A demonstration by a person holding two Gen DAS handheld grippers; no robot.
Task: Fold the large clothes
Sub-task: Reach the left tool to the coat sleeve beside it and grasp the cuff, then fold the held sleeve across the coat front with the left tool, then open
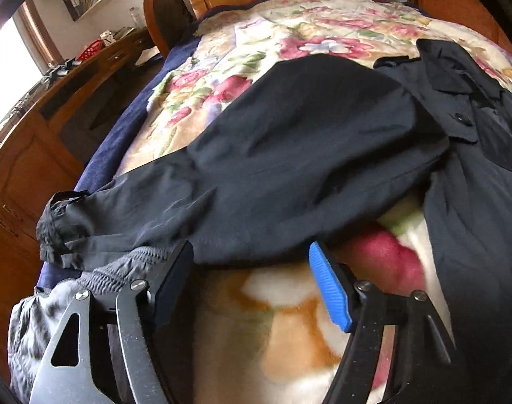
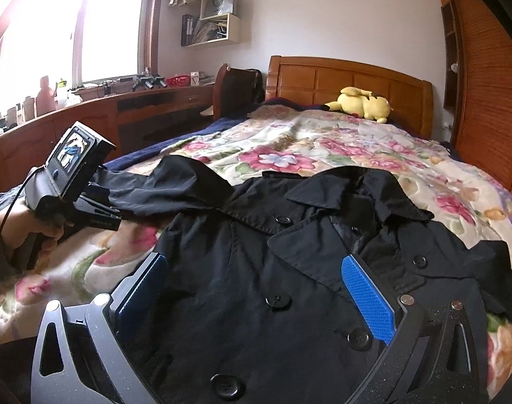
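Observation:
A black double-breasted coat (image 2: 256,269) lies front-up on the floral blanket (image 2: 289,141), collar toward the headboard. Its left sleeve (image 1: 256,168) stretches out to the left, cuff (image 1: 61,225) near the bed edge. My left gripper (image 1: 252,262) is open, its blue pads (image 1: 330,289) just below the sleeve's lower edge, holding nothing. My right gripper (image 2: 256,289) is open and hovers over the coat's buttoned chest. The left gripper also shows in the right wrist view (image 2: 101,215), held in a hand beside the sleeve.
A yellow plush toy (image 2: 363,104) lies by the wooden headboard (image 2: 350,77). A wooden desk (image 2: 87,114) with clutter runs along the window at left. A grey garment (image 1: 37,320) lies at the bed's near left edge. A wooden wardrobe (image 2: 484,101) stands right.

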